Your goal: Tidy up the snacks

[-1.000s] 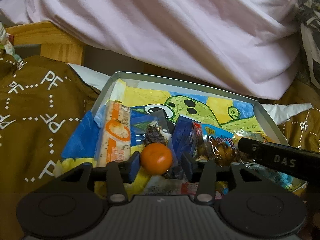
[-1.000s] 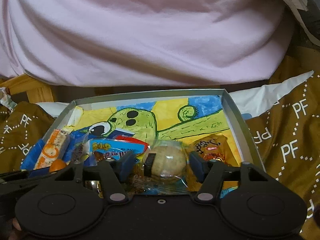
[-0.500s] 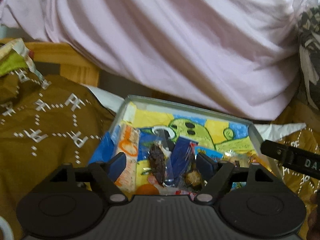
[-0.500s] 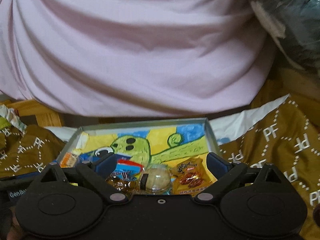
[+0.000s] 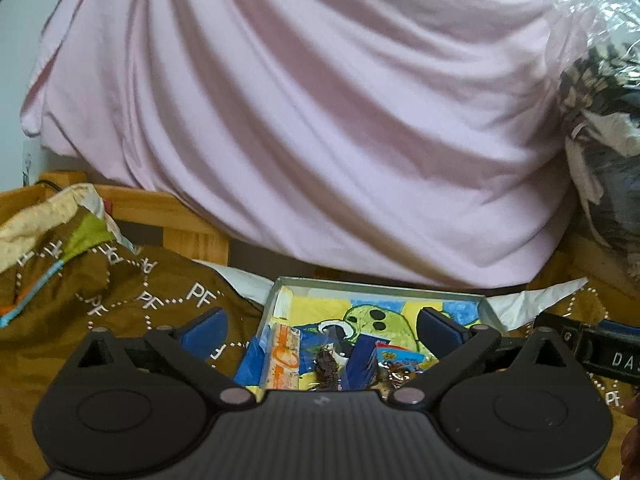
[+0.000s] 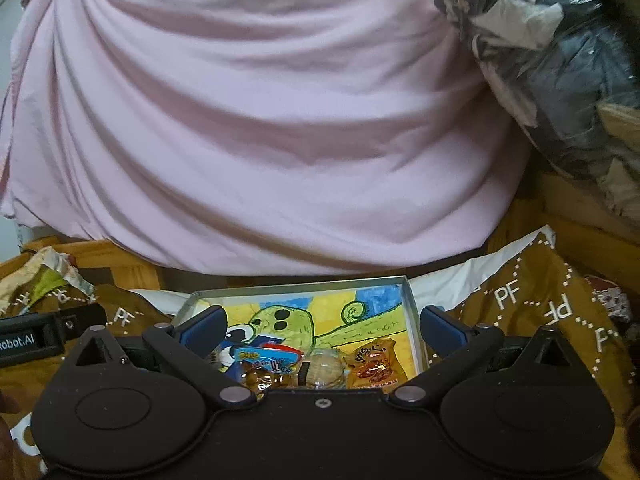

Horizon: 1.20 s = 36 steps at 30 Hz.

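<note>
The left hand-held gripper is hanging wide open and empty above the tray, which is sitting on the brown patterned blanket. Going left to right, the orange-and-white wafer pack is lying by the left wall, the blue packet and round cookie mid-tray, the orange bag near the right wall. The right hand-held gripper is also gaping empty. Judging by this, each descent should be straddling one packet, avoiding crinkled neighbours

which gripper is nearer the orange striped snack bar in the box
Left. The left gripper hangs open directly over the orange striped snack bar, at the box's left side. The right gripper hangs open over the box's right half.
</note>
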Motion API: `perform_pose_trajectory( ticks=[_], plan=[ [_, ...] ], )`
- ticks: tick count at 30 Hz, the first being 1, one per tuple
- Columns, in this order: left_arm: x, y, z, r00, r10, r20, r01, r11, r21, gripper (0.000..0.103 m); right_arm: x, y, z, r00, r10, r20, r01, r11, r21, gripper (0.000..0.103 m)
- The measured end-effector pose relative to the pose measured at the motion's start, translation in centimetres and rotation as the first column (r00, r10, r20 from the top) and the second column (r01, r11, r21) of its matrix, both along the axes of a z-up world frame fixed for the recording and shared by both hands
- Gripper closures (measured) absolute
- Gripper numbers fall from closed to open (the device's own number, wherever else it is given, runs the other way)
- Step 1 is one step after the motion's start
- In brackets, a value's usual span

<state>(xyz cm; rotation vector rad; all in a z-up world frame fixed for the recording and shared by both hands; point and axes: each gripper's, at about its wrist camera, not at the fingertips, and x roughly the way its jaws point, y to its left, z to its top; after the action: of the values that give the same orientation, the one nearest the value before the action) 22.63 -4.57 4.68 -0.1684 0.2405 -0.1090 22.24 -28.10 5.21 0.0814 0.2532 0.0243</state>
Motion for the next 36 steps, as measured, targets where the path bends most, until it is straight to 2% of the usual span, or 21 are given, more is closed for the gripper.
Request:
perform_pose_trajectory(
  ticks=[7,17,24,36],
  plan=[
    [-4.1,0.1,1.1,1.0,-0.011,0.026,0.01,1.0,0.022,0.0,-3.7,-0.2,0.7,1.0,0.016,0.02,-0.016,1.0,0.012,0.001],
    [-9.7,1.4,0.7,1.0,0.015,0.017,-0.016,0.999,0.039,0.0,-8.3,0.6,0.5,0.998,0.06,0.02,-0.06,0.998,0.006,0.001],
    [-12.2,1.6,-0.6,0.999,0.012,-0.043,-0.009,0.997,0.075,0.0,-11.3,1.4,-0.4,0.996,0.085,-0.014,-0.086,0.995,-0.041,0.001],
    [-14.6,1.4,-1.9,0.996,0.004,-0.084,0.004,0.995,0.099,0.0,-14.5,1.8,-1.9,0.993,0.076,-0.09,-0.08,0.996,-0.048,0.001]
  ],
)
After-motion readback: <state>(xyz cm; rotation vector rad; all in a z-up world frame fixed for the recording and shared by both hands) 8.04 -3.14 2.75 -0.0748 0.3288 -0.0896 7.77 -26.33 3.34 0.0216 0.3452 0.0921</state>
